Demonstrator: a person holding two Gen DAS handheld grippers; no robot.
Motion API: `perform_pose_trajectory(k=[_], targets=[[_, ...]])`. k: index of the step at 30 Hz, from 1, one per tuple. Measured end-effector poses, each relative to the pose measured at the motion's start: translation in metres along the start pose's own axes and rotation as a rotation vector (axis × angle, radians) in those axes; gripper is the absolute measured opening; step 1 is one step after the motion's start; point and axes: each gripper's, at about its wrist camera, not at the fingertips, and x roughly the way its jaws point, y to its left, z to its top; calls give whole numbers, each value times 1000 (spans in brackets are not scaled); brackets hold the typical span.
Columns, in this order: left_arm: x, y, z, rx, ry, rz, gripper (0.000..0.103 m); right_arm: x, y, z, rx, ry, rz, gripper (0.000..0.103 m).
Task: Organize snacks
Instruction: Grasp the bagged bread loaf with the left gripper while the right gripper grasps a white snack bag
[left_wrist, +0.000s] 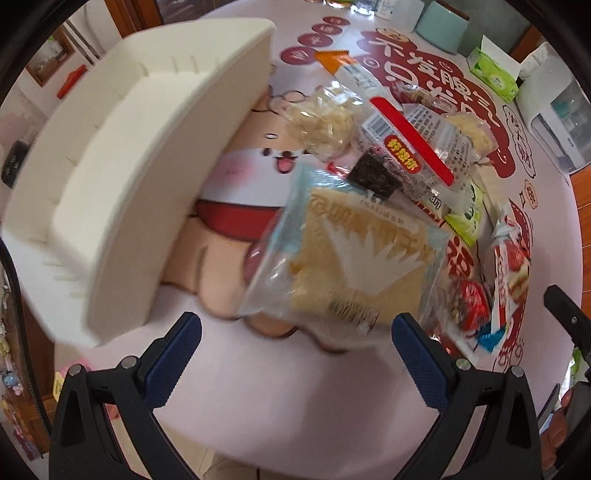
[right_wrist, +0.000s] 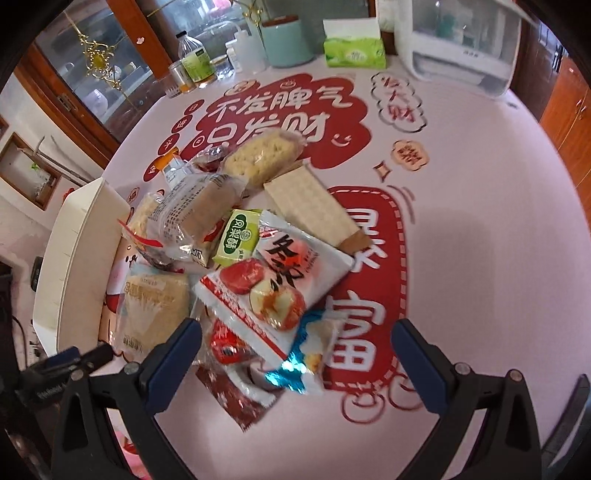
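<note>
A pile of wrapped snacks lies on a pink printed tablecloth (right_wrist: 480, 221). A clear-and-blue cake packet (left_wrist: 354, 251) lies nearest my left gripper (left_wrist: 295, 336), which is open and empty just in front of it. A white partitioned box (left_wrist: 122, 177) stands to the left of the pile; it also shows in the right wrist view (right_wrist: 77, 251). My right gripper (right_wrist: 295, 343) is open and empty, low over a red-and-white jujube packet (right_wrist: 273, 280), a blue foil packet (right_wrist: 306, 354) and a dark red wrapper (right_wrist: 236, 402). A green pineapple-cake packet (right_wrist: 240, 236) and a long wafer pack (right_wrist: 314, 206) lie behind.
At the table's far edge stand a green tissue box (right_wrist: 354, 51), a teal canister (right_wrist: 288, 40), bottles and jars (right_wrist: 195, 59) and a white appliance (right_wrist: 461, 44). A wood-and-glass cabinet (right_wrist: 92, 74) is behind on the left. The right gripper shows at the left view's right edge (left_wrist: 569, 317).
</note>
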Motion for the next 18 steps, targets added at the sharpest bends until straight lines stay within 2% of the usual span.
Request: perform_pose_trajectory(k=[6, 10, 13, 18], targets=[[38, -15, 27, 20, 24, 29, 102, 35, 1, 16, 23, 59, 31, 102], [51, -21, 42, -11, 28, -27, 103, 50, 5, 17, 8, 95, 34, 97], [54, -36, 51, 26, 14, -13, 103, 58, 6, 15, 2, 121, 41, 94], [58, -53, 58, 95, -29, -13, 103, 68, 9, 14, -14, 155, 63, 79]])
